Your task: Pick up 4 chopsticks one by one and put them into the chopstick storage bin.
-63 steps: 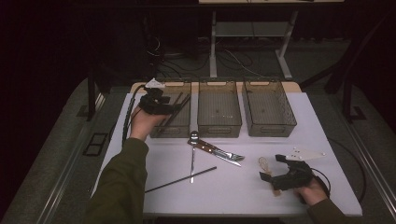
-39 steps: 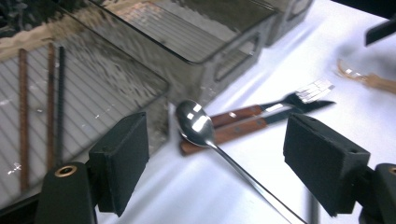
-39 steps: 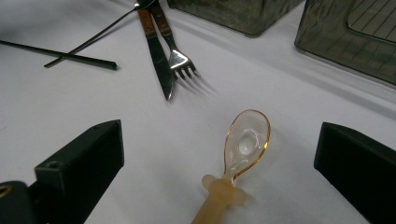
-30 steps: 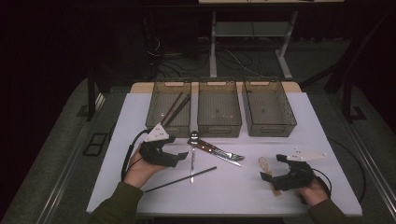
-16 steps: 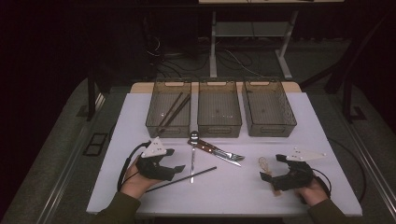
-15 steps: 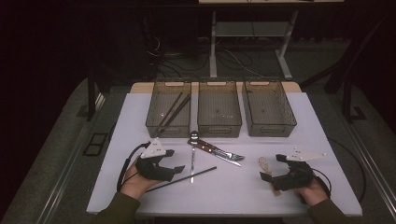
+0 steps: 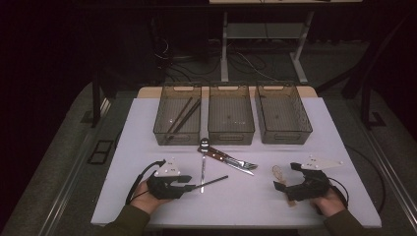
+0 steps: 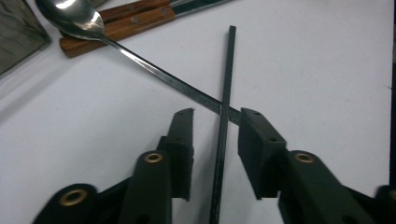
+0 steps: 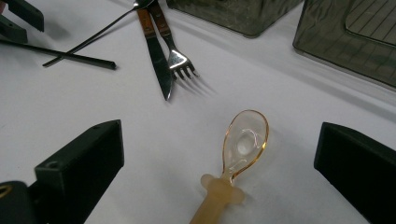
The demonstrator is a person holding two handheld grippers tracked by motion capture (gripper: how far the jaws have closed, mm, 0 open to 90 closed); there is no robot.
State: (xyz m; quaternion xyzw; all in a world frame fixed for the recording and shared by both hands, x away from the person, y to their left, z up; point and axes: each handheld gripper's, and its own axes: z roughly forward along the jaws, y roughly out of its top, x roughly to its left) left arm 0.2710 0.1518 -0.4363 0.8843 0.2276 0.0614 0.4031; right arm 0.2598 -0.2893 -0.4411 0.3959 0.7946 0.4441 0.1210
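White table [image 7: 147, 128] | black chopstick [image 8: 223, 121] between closing left claw [image 8: 215, 130] pads, untouched | right claw [image 9: 219, 154] open

- White table [image 7: 147, 105] sits lit up from above, pretty much everything around it is dark.
- Grey carpet-ish floor [image 7: 64, 162] on both sides.
- Behind the table there's a desk frame with pale metal legs [image 7: 224, 46], and a mess of cables [image 7: 182, 64] on the floor.
- Back of the room is basically black.
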